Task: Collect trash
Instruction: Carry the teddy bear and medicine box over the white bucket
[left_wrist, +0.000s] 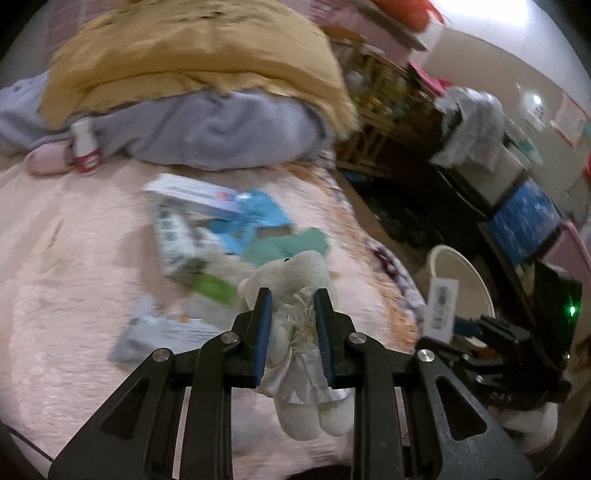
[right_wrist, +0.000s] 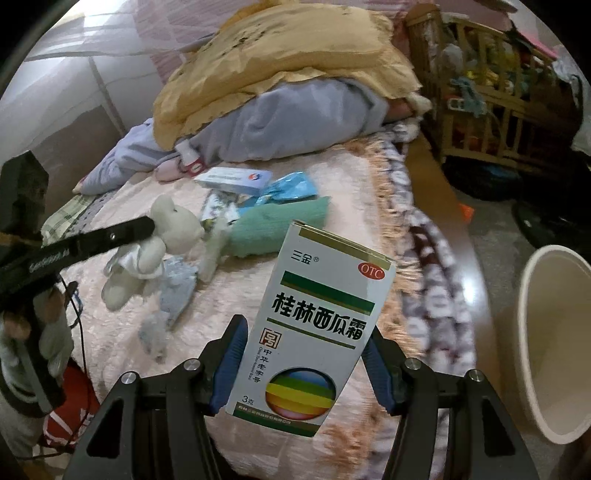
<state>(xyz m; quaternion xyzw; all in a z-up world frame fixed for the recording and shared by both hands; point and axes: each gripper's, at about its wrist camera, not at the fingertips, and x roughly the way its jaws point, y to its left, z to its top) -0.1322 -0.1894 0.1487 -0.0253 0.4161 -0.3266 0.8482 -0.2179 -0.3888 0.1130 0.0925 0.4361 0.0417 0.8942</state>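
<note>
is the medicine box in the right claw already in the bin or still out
Out. The medicine box is clamped upright in the right claw above the bed, while the cream bin stands apart on the floor to its right.

A lived-in home bedroom: a bed (right_wrist: 122, 325) with pink plush cover, heaped yellow quilt (right_wrist: 280, 62), a wooden baby crib (right_wrist: 491, 107) alongside, cluttered shelves (left_wrist: 491, 158) by the wall
</note>
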